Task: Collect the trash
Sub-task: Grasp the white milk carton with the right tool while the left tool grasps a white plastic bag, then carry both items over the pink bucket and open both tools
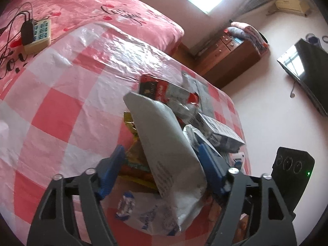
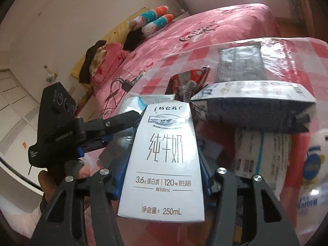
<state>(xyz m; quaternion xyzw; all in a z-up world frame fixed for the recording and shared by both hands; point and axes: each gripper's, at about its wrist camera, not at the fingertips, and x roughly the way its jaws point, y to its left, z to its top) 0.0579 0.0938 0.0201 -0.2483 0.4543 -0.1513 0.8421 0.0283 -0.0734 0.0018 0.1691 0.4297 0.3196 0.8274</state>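
White milk carton (image 2: 164,160) is sitting clamped in the right gripper (image 2: 164,176) over the checked desk (image 1: 61,106); left gripper (image 1: 162,164) is straddling a grey pouch (image 1: 168,149), grip unclear.

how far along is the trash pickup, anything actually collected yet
Done: nothing visibly collected; no bin or bag is in view. In hand: the right gripper has a white milk carton between its fingers, and the left gripper straddles a grey pouch. Left: cartons and a red wrapper lie heaped on the checked cloth.
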